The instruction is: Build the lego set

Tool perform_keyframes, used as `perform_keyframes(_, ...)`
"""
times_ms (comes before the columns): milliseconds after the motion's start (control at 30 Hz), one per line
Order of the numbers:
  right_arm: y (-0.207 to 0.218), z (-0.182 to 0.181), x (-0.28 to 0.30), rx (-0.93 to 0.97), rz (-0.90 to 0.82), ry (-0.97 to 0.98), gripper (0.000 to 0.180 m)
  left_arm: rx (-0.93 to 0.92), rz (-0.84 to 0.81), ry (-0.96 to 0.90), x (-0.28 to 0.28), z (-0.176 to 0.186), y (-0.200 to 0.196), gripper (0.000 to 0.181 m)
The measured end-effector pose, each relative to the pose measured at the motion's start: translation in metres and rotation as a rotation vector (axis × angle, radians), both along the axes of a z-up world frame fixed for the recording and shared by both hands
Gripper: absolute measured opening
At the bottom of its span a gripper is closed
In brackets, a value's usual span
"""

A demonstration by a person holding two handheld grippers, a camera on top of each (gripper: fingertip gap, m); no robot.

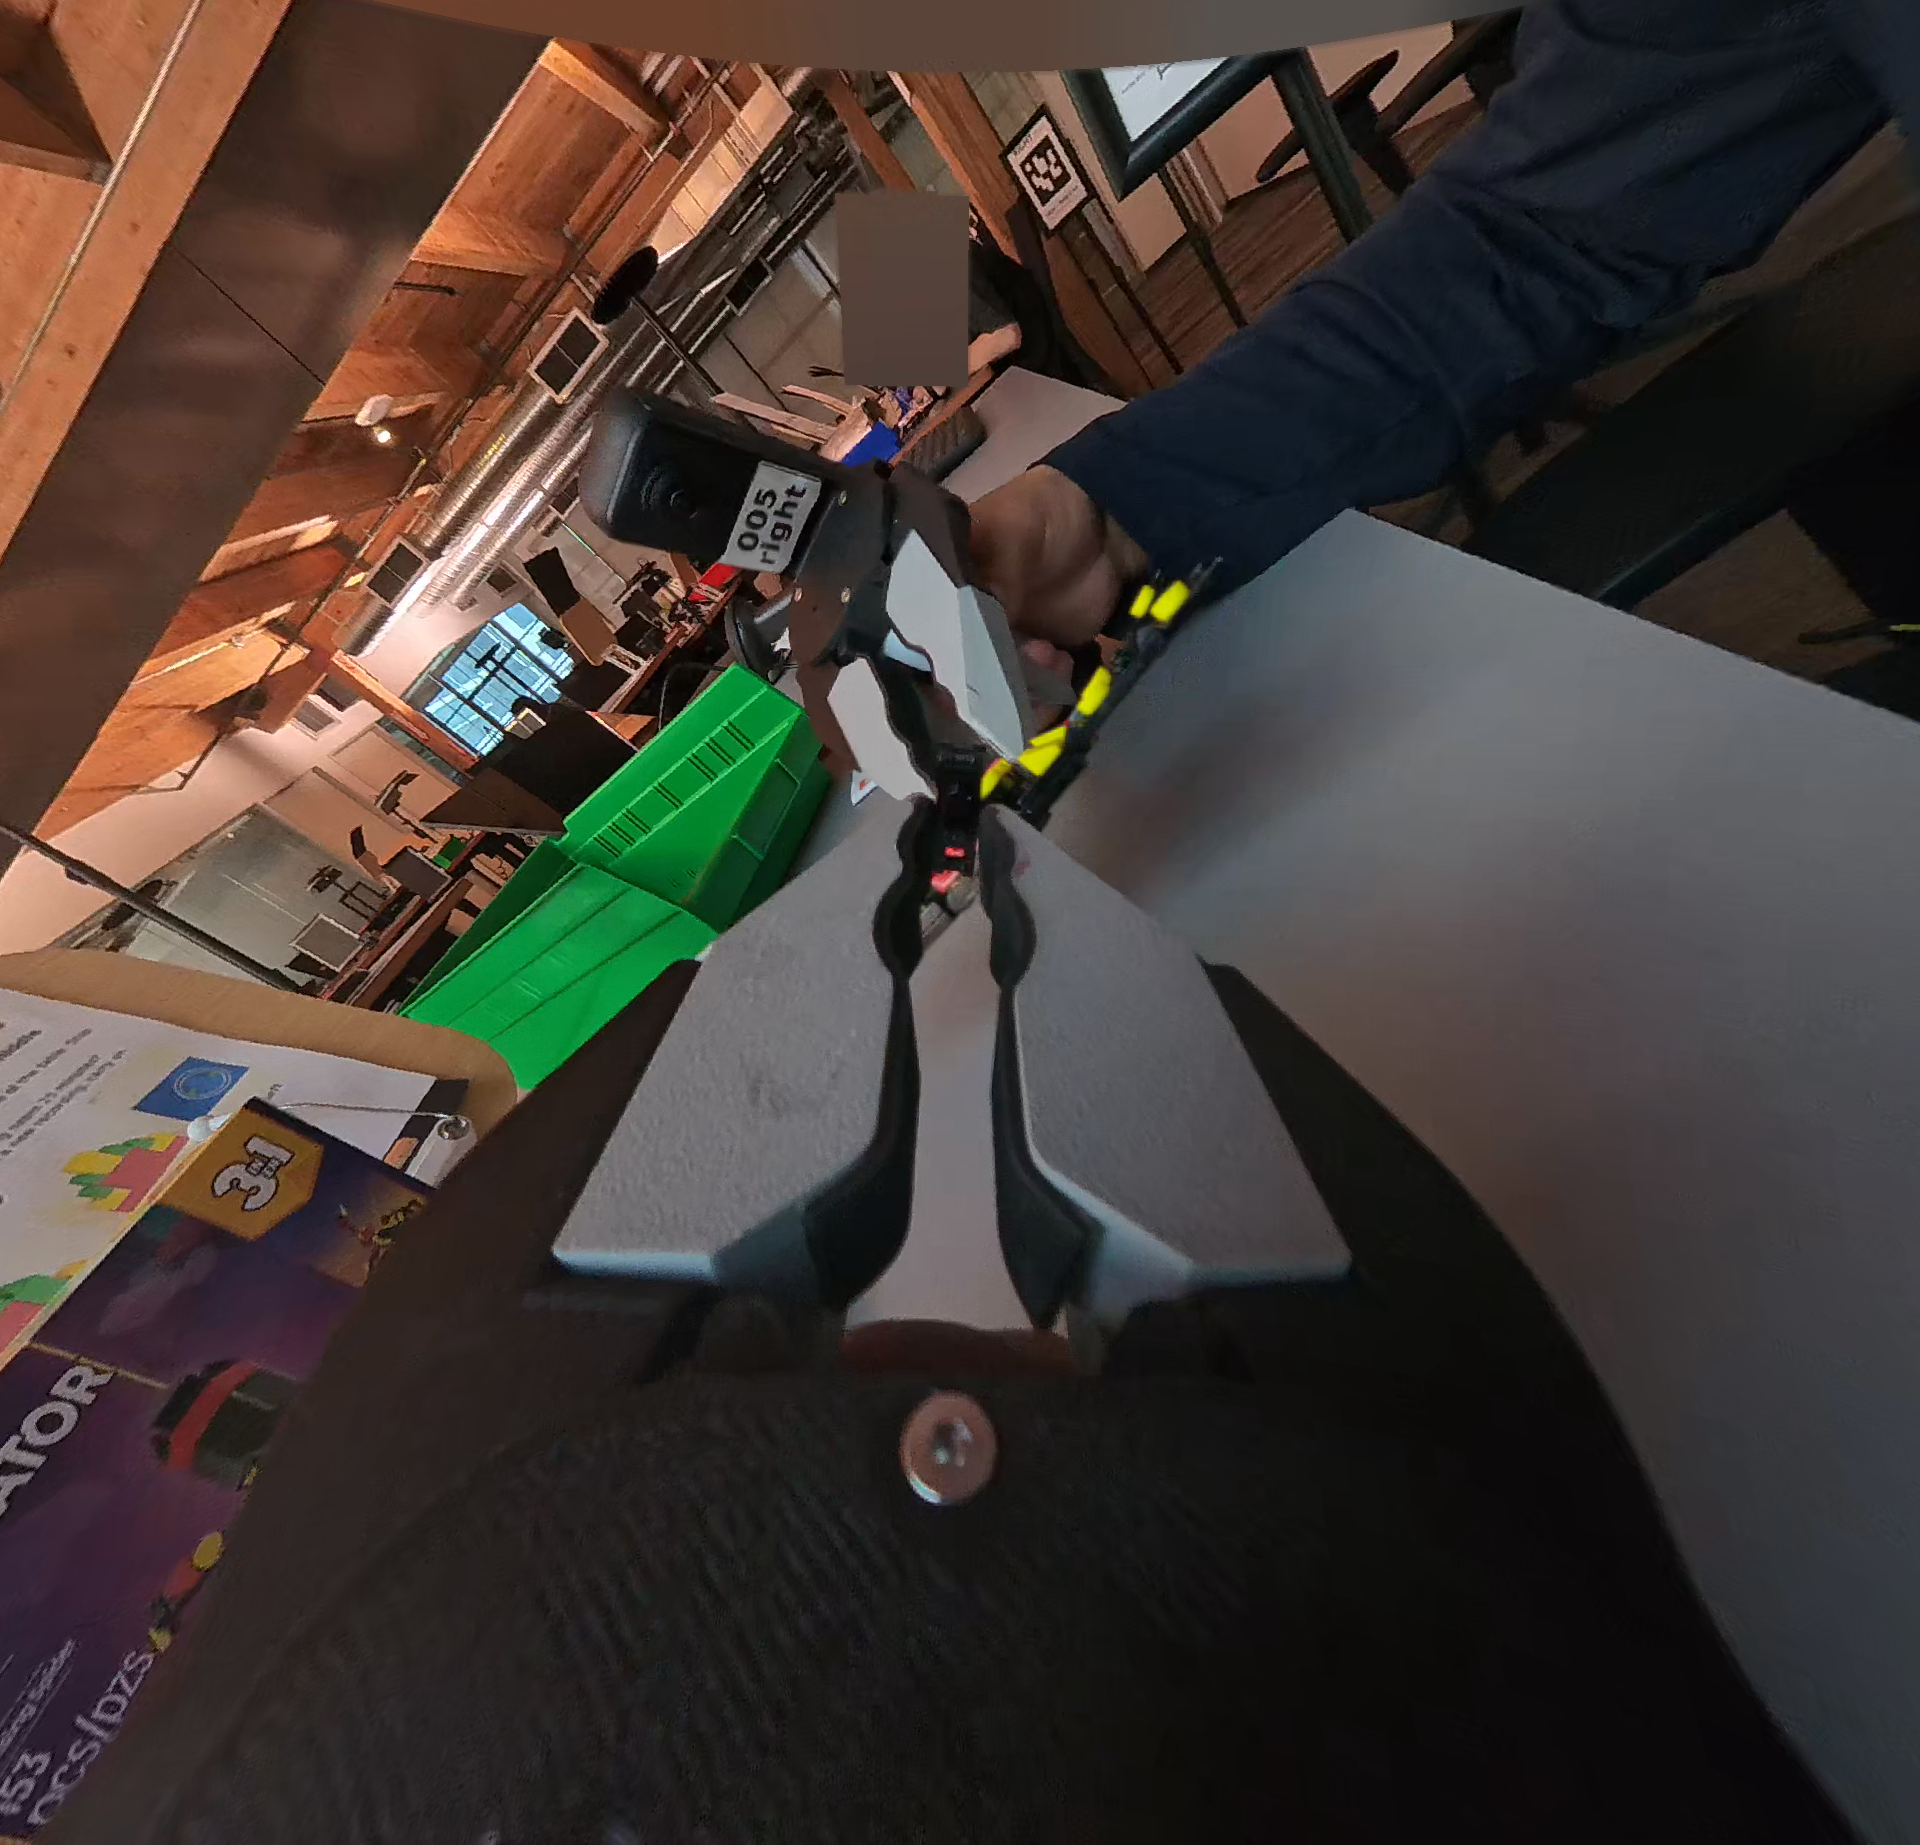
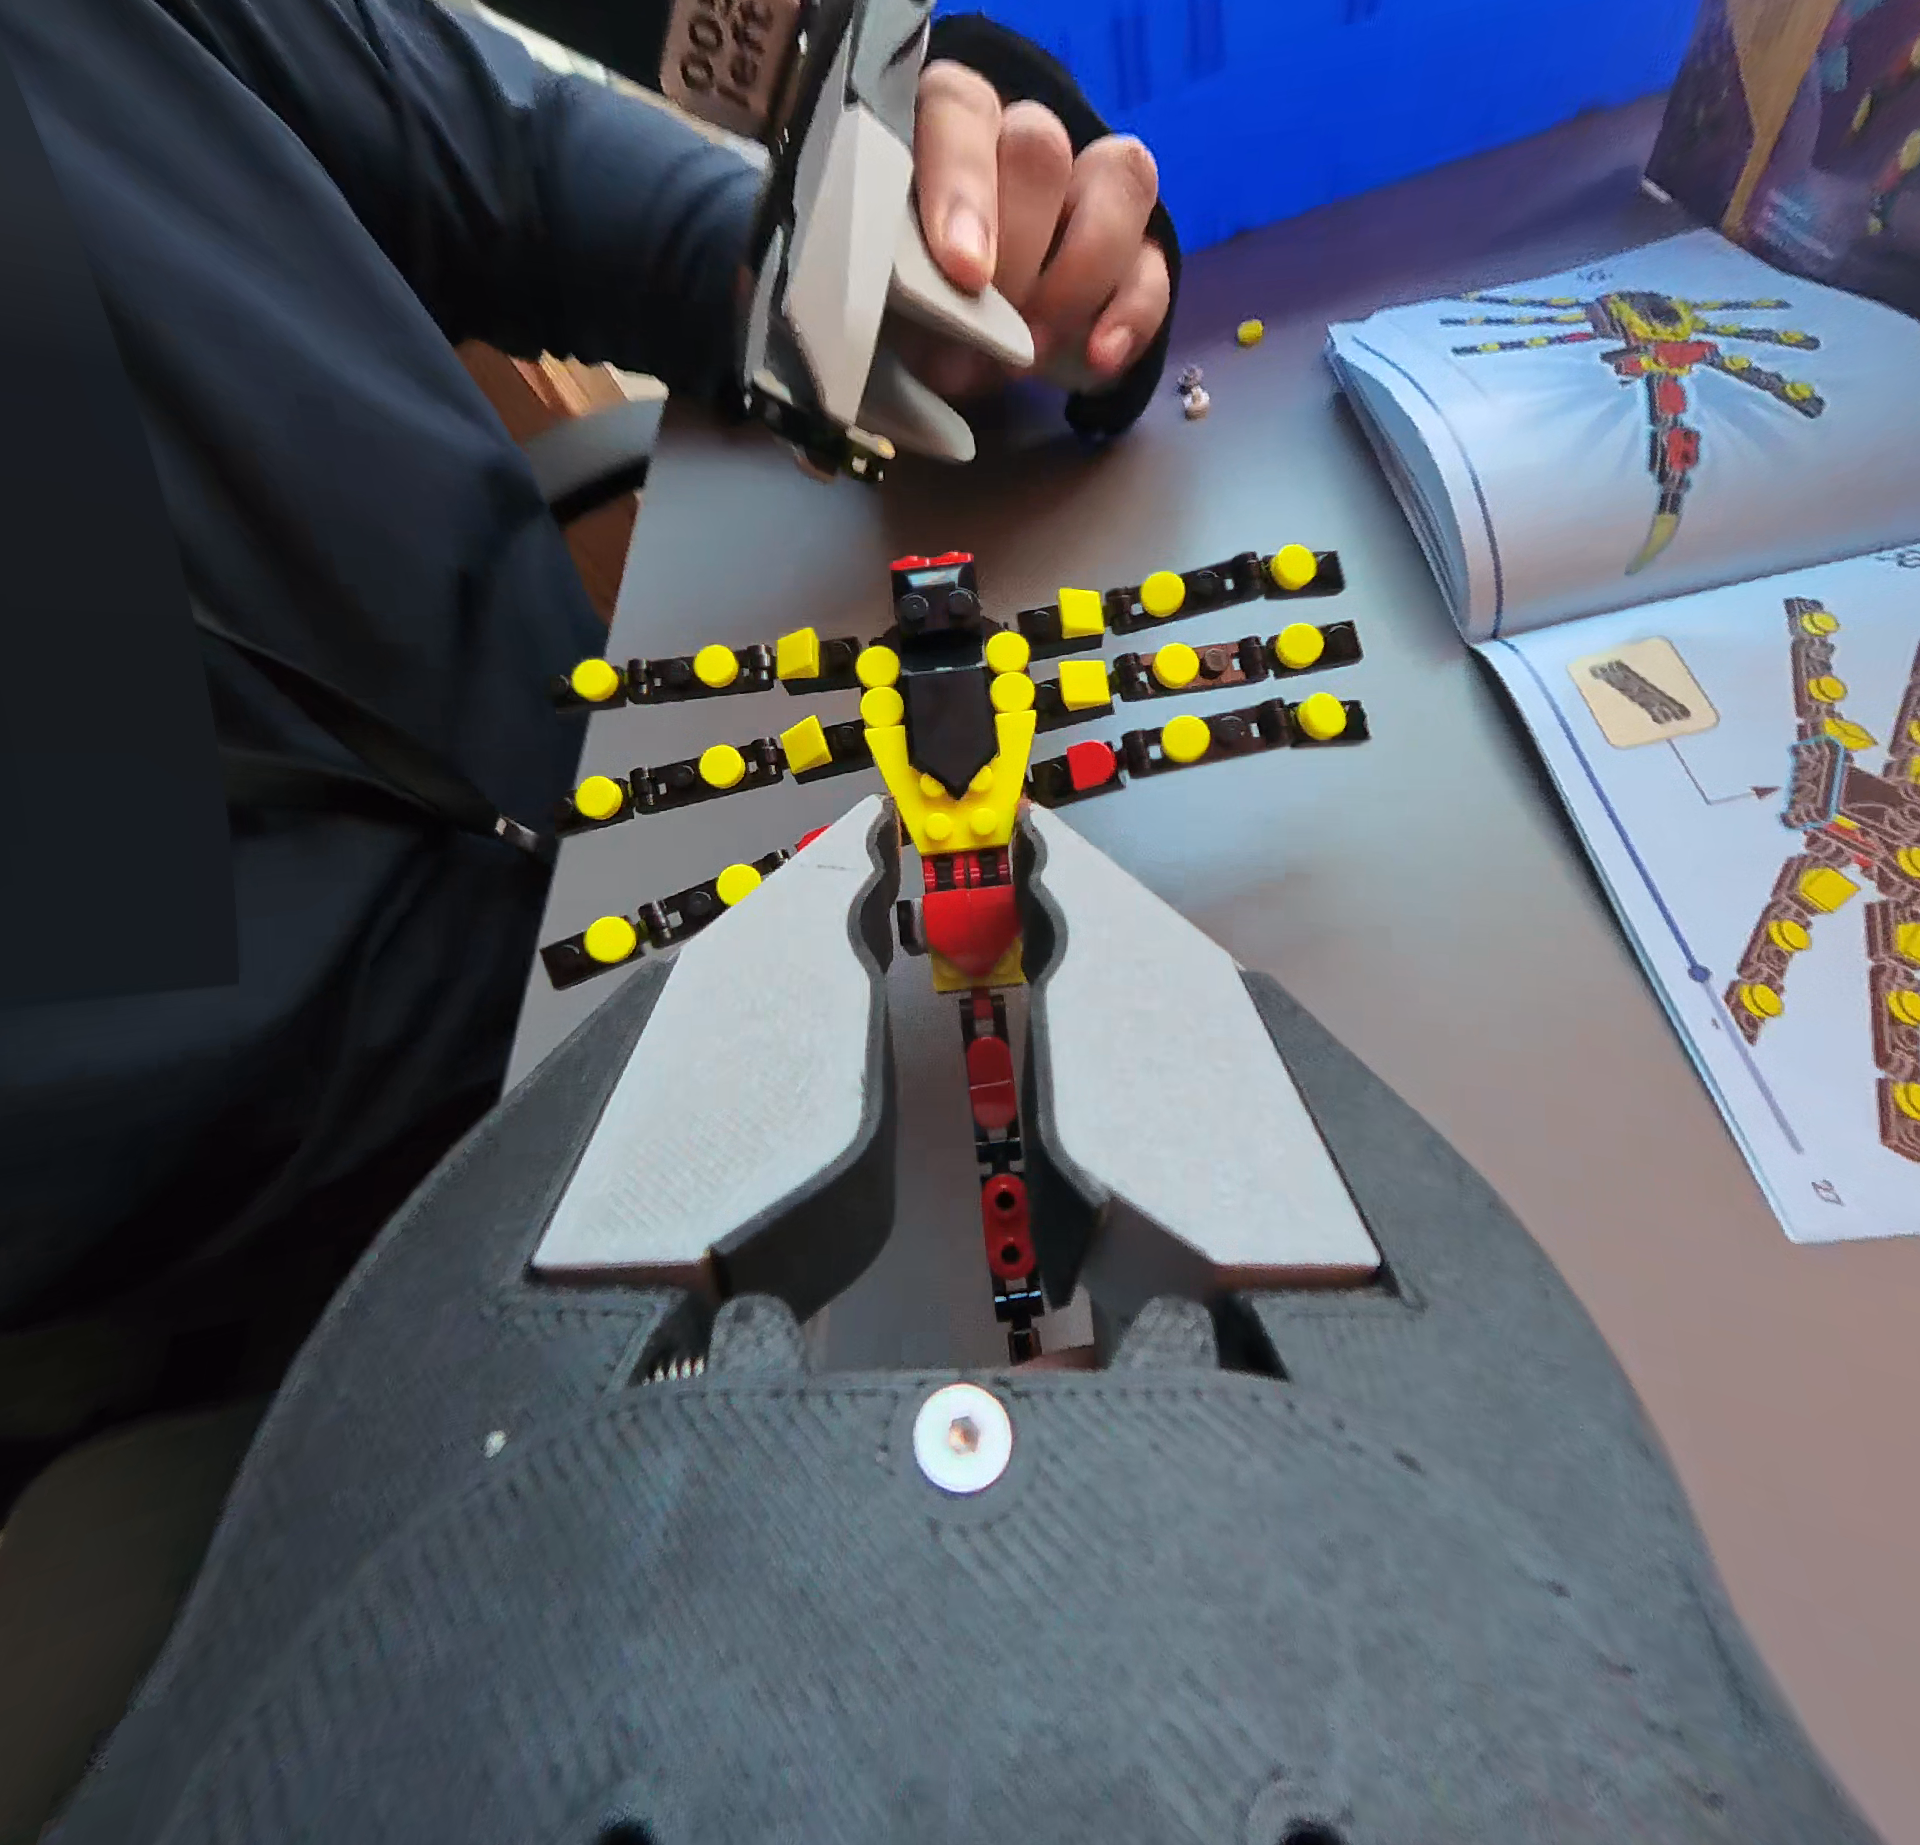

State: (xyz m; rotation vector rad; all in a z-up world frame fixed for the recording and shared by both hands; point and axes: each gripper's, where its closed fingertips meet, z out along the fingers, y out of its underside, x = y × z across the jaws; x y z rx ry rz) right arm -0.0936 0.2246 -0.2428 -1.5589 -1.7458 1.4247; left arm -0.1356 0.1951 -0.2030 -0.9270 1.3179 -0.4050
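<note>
A Lego dragonfly model [image 2: 948,725], with a black and yellow body, a red tail and black wings with yellow studs, is held over the grey table [image 2: 1299,891]. My right gripper [image 2: 951,829] is shut on its red and yellow mid-body; the tail runs back between the fingers. My left gripper [image 2: 862,445] hovers just beyond the model's head, apart from it. In the left wrist view the left gripper [image 1: 951,860] has a narrow gap between its pads, and the model's head with red eyes [image 1: 943,879] shows through it. The right gripper [image 1: 914,756] and yellow wing studs [image 1: 1091,694] lie behind.
An open instruction booklet [image 2: 1621,424] lies to the right on the table. Two small loose pieces [image 2: 1250,331] sit near it. A blue bin [image 2: 1299,50] and the set's box [image 2: 1818,81] stand behind. Green bins [image 1: 644,860] and the purple box [image 1: 156,1432] show in the left wrist view. About 7 cm separates my left fingertips from my right.
</note>
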Motion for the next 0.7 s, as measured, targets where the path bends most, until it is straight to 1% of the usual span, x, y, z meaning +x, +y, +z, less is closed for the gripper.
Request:
perform_keyframes(100, -0.004, 0.009, -0.002, -0.07, 0.011, 0.031, 0.018, -0.005, -0.013, -0.02, 0.003, 0.004, -0.004, 0.006)
perform_keyframes(367, -0.015, 0.02, -0.004, -0.108, 0.045, 0.063, 0.019, -0.097, -0.044, -0.138, -0.003, 0.018, 0.0, 0.006)
perform_keyframes(500, -0.015, 0.022, -0.005, -0.128, 0.039, 0.067, 0.019, -0.107, -0.044, -0.147, -0.003, 0.018, 0.002, 0.006)
perform_keyframes(700, -0.015, 0.025, -0.006, -0.102, 0.028, 0.081, 0.019, -0.099, -0.044, -0.133, -0.003, 0.016, 0.002, 0.006)
